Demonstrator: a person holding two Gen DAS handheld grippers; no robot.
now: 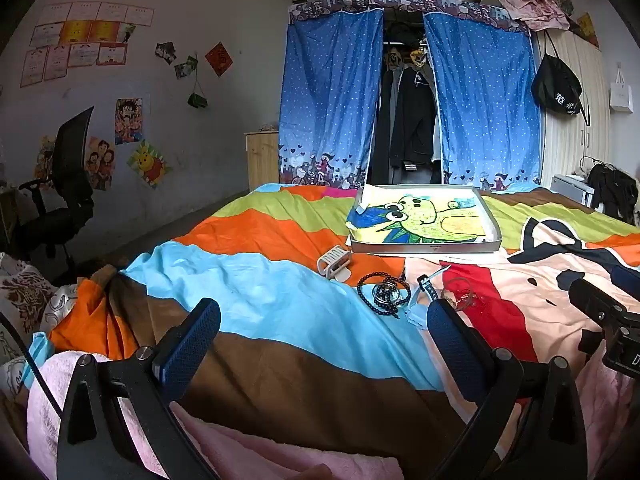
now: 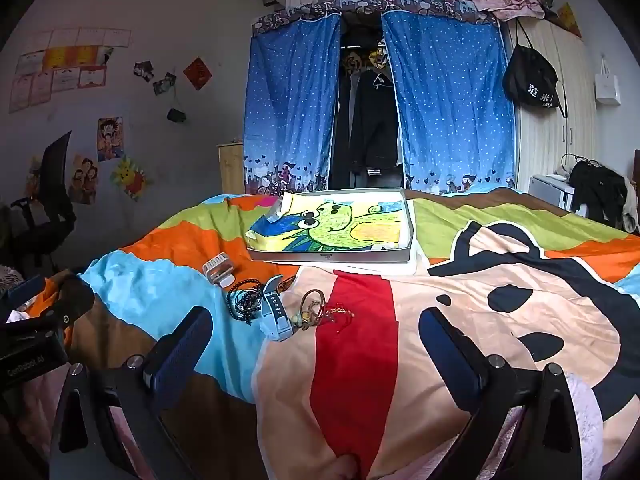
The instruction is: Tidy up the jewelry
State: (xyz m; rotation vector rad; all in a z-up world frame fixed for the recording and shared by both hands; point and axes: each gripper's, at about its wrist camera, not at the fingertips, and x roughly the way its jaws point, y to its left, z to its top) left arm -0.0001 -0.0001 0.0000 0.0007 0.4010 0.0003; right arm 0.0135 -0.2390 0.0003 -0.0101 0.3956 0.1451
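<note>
1. The left gripper (image 1: 324, 344) was seen with its jaws spread wide and nothing between them, held low over the striped bedspread (image 1: 248, 292), short of the jewelry.
2. Furthest left in the cluster, a white hair clip (image 2: 219, 269) was seen lying alone on the orange stripe.
3. Just right of it, a black bead bracelet (image 2: 242, 300) was found tangled with a darker metal piece; if 1 strand were pinched, the whole knot would likely be dragged along.
4. A light blue watch (image 2: 276, 312) was laid against the beads, its strap touching them, so it could be shifted by any pull on the bracelet.
5. Beside the watch, a brown bangle (image 2: 312, 304) and a thin gold chain (image 2: 340, 314) were set on the red stripe; the chain could be missed by the pads or pressed into the soft cloth.
6. Behind the cluster, a shallow tray (image 2: 332, 257) lined with a cartoon drawing was judged the likely destination; pieces could be dropped short against its raised front wall.
7. The right gripper (image 2: 316, 344) was likewise fully spread and empty, with the bangle and chain just ahead of it.
</note>
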